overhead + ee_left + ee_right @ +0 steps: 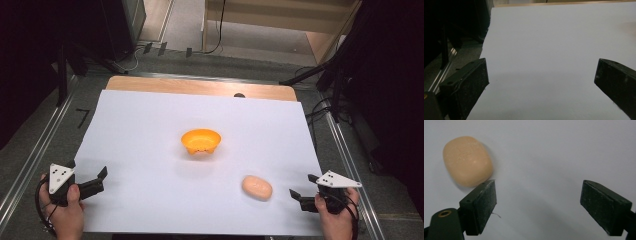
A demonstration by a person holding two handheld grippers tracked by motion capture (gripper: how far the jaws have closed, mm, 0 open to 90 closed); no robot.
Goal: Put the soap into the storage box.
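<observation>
Two grippers sat apart, both wide open and empty. The right gripper (303, 192) pointed toward the peach soap-like lump (257, 187), lying at its nine o'clock on the white sheet (150, 125). Approach seemed underway; next it needed to straddle the lump, then close.

In the left gripper view, the picture's right edge cuts off a faint, blurred peach smudge (632, 26).
</observation>
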